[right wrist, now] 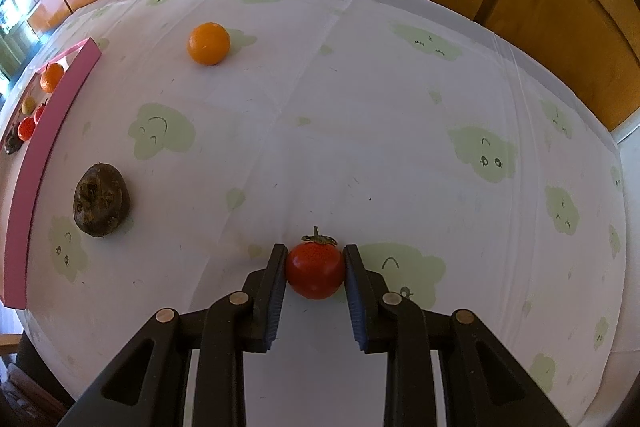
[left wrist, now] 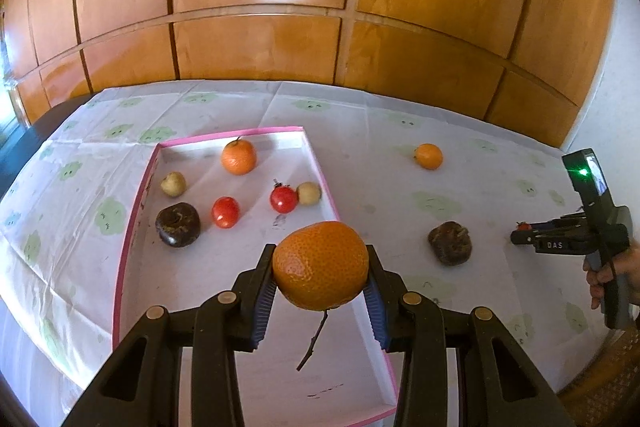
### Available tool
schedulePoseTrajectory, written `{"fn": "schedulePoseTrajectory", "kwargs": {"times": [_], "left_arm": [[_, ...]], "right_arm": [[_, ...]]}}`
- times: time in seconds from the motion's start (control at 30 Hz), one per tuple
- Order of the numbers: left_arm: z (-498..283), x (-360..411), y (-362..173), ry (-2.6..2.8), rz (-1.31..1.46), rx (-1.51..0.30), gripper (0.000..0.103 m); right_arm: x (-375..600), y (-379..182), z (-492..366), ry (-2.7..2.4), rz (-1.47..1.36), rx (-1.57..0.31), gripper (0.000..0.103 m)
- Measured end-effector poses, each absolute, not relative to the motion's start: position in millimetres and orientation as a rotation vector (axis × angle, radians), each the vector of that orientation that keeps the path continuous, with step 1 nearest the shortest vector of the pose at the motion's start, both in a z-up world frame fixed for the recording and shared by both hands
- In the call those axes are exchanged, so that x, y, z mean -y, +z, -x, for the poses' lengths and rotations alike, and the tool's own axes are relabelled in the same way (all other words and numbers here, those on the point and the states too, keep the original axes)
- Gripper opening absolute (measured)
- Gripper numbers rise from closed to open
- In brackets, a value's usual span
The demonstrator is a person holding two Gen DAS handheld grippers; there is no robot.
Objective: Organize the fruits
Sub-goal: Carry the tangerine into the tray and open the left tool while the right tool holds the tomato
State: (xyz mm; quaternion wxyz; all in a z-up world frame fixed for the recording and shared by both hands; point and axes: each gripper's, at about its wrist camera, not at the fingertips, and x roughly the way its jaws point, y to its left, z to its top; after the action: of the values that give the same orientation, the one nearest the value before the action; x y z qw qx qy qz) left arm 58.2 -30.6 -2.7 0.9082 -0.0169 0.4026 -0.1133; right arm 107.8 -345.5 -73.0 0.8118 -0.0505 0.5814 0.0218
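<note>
Your near half of the pink-rimmed tray (left wrist: 132, 227) was bare floor, open from above. The far half was crowded: dark fruit (left wrist: 177, 225), two red tomatoes (left wrist: 225, 212), two pale fruits (left wrist: 173, 183), one orange (left wrist: 239, 157), with only narrow gaps between them. The tray's low wall stood between the inside and the tablecloth (right wrist: 400, 107). Right of the wall you had a loose dark fruit (right wrist: 101, 200) just beside it and a lone orange (right wrist: 208, 43) farther back (well apart, so a gripper could pass between). The rest of the cloth, right and far, lay open.
</note>
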Motion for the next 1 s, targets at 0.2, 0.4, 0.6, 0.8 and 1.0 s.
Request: {"fn": "schedulePoseTrajectory", "kwargs": {"times": [0.2, 0.4, 0.6, 0.8, 1.0], "left_arm": [[-65.1, 7.3, -5.3, -0.187, 0.066, -0.848, 0.041], [-66.3, -42.5, -4.0, -0.095, 0.115, -0.853, 0.041], [-69.2, -68.9, -14.6, -0.057, 0.160, -0.896, 0.041], [-88.4, -61.2, -25.7, -0.087, 0.187, -0.945, 0.041], [-111.6, -51.6, -37.0, -0.092, 0.163, -0.967, 0.043]], "right_arm": [[341.2, -72.3, -106.3, 0.045, 0.128, -1.237, 0.028], [338.9, -72.3, -105.8, 0.044, 0.137, -1.238, 0.028], [336.4, -71.7, -105.3, 0.049, 0.147, -1.239, 0.028], [335.6, -72.1, -104.9, 0.046, 0.150, -1.240, 0.028], [336.7, -72.6, -105.4, 0.046, 0.152, -1.240, 0.028]]}}
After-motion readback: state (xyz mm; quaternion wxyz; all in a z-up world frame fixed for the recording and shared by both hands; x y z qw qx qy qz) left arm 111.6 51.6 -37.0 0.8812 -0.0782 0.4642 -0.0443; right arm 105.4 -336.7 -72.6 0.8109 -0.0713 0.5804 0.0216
